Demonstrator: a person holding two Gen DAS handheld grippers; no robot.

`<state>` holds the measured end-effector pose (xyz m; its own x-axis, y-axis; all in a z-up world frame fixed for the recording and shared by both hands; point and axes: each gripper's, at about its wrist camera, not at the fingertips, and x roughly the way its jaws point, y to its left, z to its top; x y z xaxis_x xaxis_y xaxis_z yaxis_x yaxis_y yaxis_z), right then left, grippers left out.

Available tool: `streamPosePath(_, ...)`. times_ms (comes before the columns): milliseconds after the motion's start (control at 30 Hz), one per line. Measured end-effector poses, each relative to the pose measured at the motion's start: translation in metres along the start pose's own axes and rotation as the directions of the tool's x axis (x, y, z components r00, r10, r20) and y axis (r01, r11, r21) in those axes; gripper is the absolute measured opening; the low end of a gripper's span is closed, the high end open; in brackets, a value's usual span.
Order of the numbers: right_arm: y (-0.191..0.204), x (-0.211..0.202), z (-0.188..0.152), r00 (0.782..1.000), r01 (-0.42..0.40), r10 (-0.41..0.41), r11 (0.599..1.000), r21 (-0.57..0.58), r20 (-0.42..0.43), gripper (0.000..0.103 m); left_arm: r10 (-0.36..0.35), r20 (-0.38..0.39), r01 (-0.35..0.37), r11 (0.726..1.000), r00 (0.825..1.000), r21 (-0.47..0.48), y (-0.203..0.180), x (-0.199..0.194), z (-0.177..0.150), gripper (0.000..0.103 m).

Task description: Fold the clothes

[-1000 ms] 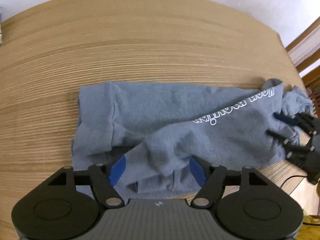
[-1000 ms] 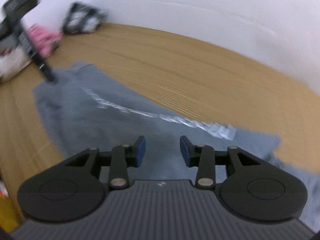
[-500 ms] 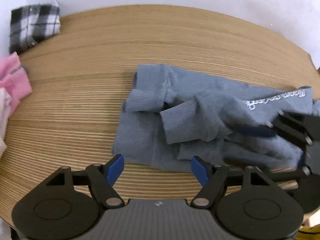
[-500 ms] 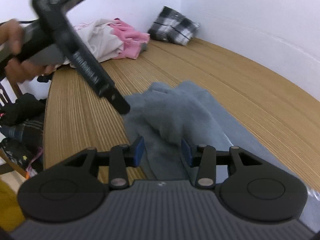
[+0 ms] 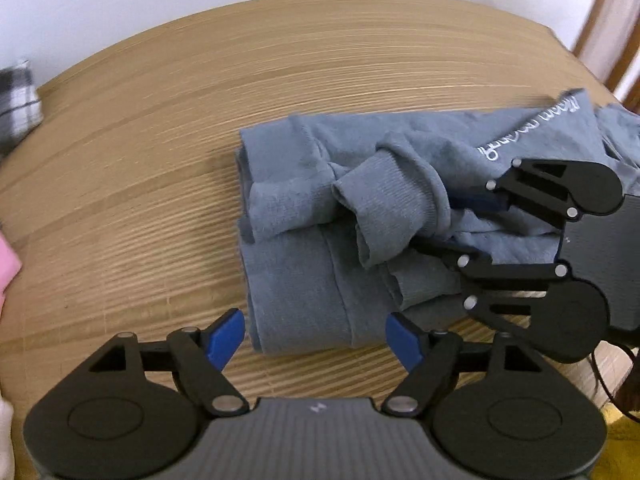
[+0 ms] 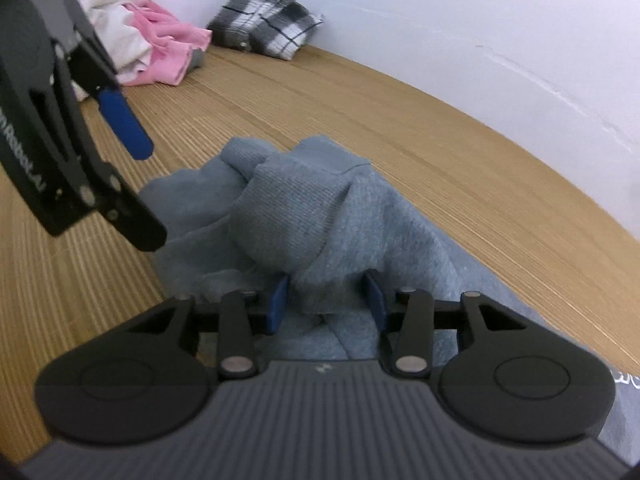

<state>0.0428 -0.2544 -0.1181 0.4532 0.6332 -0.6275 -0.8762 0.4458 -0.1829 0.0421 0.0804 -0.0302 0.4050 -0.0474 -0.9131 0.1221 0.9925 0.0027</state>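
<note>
On the wooden table (image 5: 168, 184), toward 3 o'clock from centre in the left wrist view, we find the grey sweatshirt (image 5: 304, 280) lying half-folded, its ribbed cuffs heaped on top and the white lettering at the far right end. We read the right gripper (image 6: 326, 300) as pinching a raised ridge of that cloth: the fabric fills the narrow gap between its blue pads, which appear to press on it from both sides, and the jaws have just been closing on it. We judge this hold is meant to lift the bunched sleeve end and carry it over the body of the garment. The left gripper (image 5: 316, 340) hangs at 6 o'clock with its jaws wide and nothing between them, its blue fingertips (image 5: 224, 338) poised just above the near hem; the jaws have just been opening, which we take as readiness to pin or take that edge. Beyond, at 11 o'clock in the right wrist view, a pink garment (image 6: 168, 52) and a checked cloth (image 6: 268, 32) sit against the wall, well apart from the work. Against the frame a second ago, the sweatshirt was spread longer and flatter with no cuff piled up, the left gripper straddled a fold of it, and the right jaws stood wider over flat cloth.
</note>
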Motion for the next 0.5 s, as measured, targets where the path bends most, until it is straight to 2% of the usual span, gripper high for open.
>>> streamPosePath(33, -0.002, -0.001, 0.001, 1.0, -0.003, 0.003, 0.999, 0.038, 0.001, 0.031, -0.007, 0.005, 0.007, 1.0, 1.0, 0.007, 0.001, -0.001, 0.001, 0.079)
streamPosePath(67, -0.01, -0.004, 0.002, 1.0, -0.021, 0.02, 0.993, 0.114, 0.007, 0.021, -0.015, 0.01, 0.015, 1.0, 1.0, 0.013, 0.003, -0.001, 0.003, 0.079)
streamPosePath(100, -0.018, -0.007, 0.004, 0.999, -0.038, 0.036, 0.981, 0.19, 0.015, 0.016, -0.024, 0.014, 0.023, 1.0, 1.0, 0.014, 0.005, -0.001, 0.004, 0.079)
streamPosePath(133, -0.028, -0.012, 0.004, 0.998, -0.062, 0.056, 0.96, 0.275, 0.03, 0.015, -0.032, 0.019, 0.032, 0.999, 0.999, 0.016, 0.007, -0.002, 0.005, 0.079)
streamPosePath(200, -0.054, -0.025, 0.006, 0.989, -0.141, 0.11, 0.873, 0.466, 0.094, 0.015, -0.049, 0.026, 0.048, 0.999, 0.998, 0.016, 0.01, -0.003, 0.006, 0.079)
streamPosePath(233, -0.067, -0.032, 0.006, 0.978, -0.206, 0.15, 0.813, 0.545, 0.145, 0.015, -0.052, 0.028, 0.051, 0.999, 0.998, 0.018, 0.011, -0.003, 0.006, 0.079)
streamPosePath(267, -0.081, -0.041, 0.006, 0.957, -0.287, 0.199, 0.739, 0.609, 0.209, 0.015, -0.054, 0.03, 0.053, 0.998, 0.998, 0.021, 0.012, -0.003, 0.006, 0.079)
streamPosePath(333, -0.1, -0.057, 0.007, 0.912, -0.409, 0.247, 0.613, 0.676, 0.328, 0.015, -0.054, 0.031, 0.053, 0.998, 0.998, 0.021, 0.013, -0.003, 0.006, 0.08)
streamPosePath(367, -0.107, -0.064, 0.01, 0.89, -0.454, 0.255, 0.568, 0.686, 0.378, 0.015, -0.055, 0.03, 0.054, 0.998, 0.998, 0.019, 0.013, -0.002, 0.004, 0.08)
streamPosePath(433, -0.114, -0.069, 0.017, 0.859, -0.511, 0.265, 0.513, 0.69, 0.439, 0.015, -0.054, 0.023, 0.053, 0.999, 0.998, 0.007, 0.014, -0.001, -0.001, 0.08)
streamPosePath(500, -0.116, -0.056, 0.027, 0.833, -0.553, 0.319, 0.483, 0.679, 0.452, 0.017, -0.052, 0.012, 0.052, 0.999, 0.999, -0.007, 0.015, 0.001, -0.006, 0.08)
